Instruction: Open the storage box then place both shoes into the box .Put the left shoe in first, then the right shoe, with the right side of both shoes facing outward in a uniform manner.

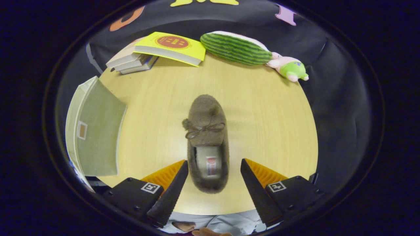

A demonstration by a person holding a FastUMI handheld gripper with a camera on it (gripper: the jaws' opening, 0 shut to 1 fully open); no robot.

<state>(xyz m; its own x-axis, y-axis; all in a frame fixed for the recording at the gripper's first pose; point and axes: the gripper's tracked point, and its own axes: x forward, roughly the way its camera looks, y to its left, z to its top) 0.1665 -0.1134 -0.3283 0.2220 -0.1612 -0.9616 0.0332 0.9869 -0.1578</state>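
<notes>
A pale wooden worktop (262, 124) spreads out under the gripper (214, 165). Over at nine o'clock stands the storage box (98, 131), beige, its greenish flap hanging wide. Up at eleven o'clock there's a stack of books (157, 52), a yellow one on top. At one o'clock lies a striped watermelon cushion (234, 49), and just beside it a small pink-and-green plush toy (288, 68). Dead centre sits one fuzzy brown shoe (206, 137), bow on top, toe pointing to twelve o'clock. Its heel end lies between the jaws, which are spread wide, gripping nothing, clear of the shoe on both sides.
</notes>
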